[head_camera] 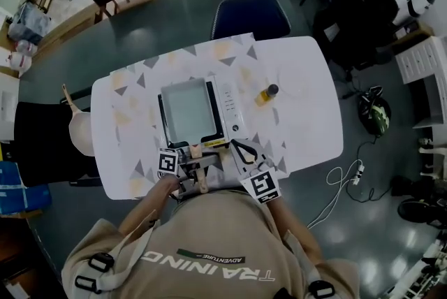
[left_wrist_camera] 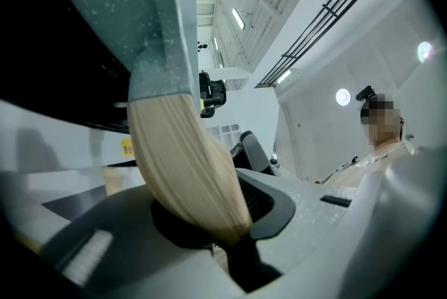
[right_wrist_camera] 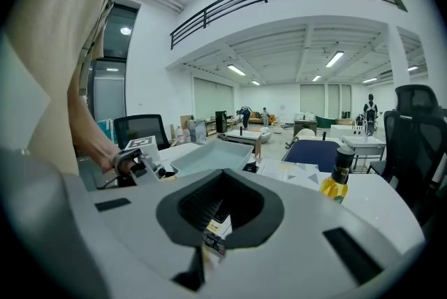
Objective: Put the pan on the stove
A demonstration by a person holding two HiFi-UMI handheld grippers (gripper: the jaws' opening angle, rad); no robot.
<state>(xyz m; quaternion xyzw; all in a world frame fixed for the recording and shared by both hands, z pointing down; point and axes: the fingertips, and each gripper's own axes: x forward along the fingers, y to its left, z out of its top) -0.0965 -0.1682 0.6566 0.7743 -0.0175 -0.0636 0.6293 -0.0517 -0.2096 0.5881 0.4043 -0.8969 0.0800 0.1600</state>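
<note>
A square grey pan [head_camera: 187,109] lies over the black-topped stove [head_camera: 229,107] in the middle of the white patterned table [head_camera: 300,116]; whether it rests on the stove I cannot tell. Its pale wooden handle [head_camera: 202,181] points toward me. My left gripper [head_camera: 190,165] is shut on that handle [left_wrist_camera: 185,158], and the speckled pan [left_wrist_camera: 119,4] rises above the jaws. To the right of the handle, my right gripper [head_camera: 241,151] is shut with nothing in it. From the right gripper [right_wrist_camera: 216,221] view I see the pan [right_wrist_camera: 209,159] and the left gripper [right_wrist_camera: 136,156].
A small yellow bottle with a dark cap [head_camera: 266,93] [right_wrist_camera: 337,179] stands on the table right of the stove. A blue chair [head_camera: 251,17] sits at the table's far side, a dark chair [head_camera: 42,144] at its left. Cables [head_camera: 346,182] lie on the floor at the right.
</note>
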